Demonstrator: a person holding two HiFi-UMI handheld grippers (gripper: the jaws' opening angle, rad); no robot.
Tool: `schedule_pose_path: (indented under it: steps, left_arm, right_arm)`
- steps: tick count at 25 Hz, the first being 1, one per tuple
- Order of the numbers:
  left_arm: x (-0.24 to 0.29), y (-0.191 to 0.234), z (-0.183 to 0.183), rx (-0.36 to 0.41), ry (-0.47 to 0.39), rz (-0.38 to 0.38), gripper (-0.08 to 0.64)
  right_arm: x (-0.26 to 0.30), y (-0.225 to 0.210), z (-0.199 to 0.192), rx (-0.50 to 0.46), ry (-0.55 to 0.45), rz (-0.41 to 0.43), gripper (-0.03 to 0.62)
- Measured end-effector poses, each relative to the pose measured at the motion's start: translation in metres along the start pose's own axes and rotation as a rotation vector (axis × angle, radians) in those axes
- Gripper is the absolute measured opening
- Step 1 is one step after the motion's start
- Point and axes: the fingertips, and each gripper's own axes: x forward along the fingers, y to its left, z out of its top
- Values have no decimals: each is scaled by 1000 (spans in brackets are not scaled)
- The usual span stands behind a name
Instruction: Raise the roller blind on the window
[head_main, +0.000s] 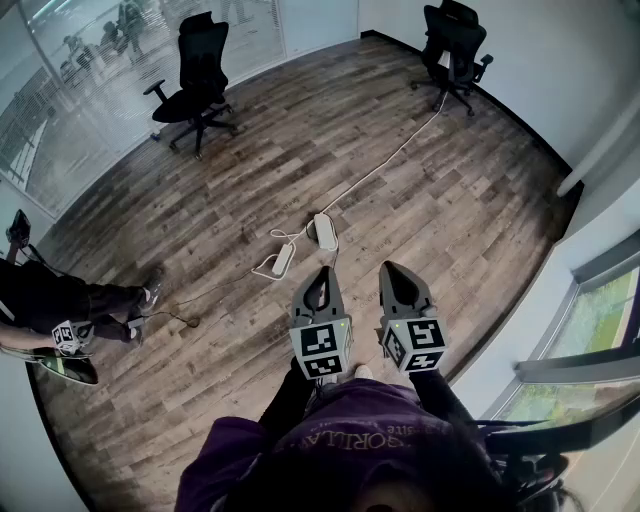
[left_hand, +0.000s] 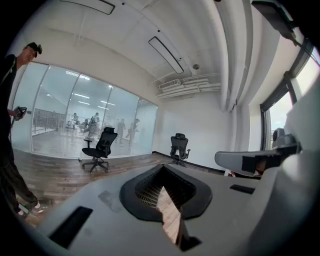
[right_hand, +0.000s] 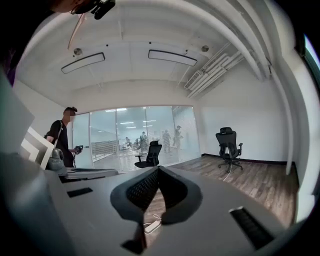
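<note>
The left gripper (head_main: 323, 272) and the right gripper (head_main: 390, 268) were held side by side above the wood floor (head_main: 250, 150), on the room side of the window (head_main: 600, 320) and well apart from it. Each gripper's jaws were closed tip to tip and held nothing. The right gripper was nearer the window. The roller blind could not be made out.

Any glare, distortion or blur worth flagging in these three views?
Head view: heavy fisheye bend, floor sharp, glass wall hazy with reflections. Left gripper view: black round vignette, window blown out at right. Right gripper view: same vignette, ceiling lights bright, not glaring.
</note>
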Motion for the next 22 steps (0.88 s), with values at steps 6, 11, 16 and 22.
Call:
schedule_pose_path:
  steps: [6,11,16,22]
  left_arm:
    - [0,-1,1,6,-2,-1,0]
    - [-1,-1,0,6,1,-4,0]
    - [1,-5,-1,7,-1,-5,0]
    - [8,-17,-5,-4,8,-2,0]
  right_arm:
    - [0,1,0,1,1,0,-3]
    - [0,2,0,0,1,-1,-3]
    - [-2,1,-2,4,-9,14,-3]
    - [-5,-10,-1,13,-24,30,-3]
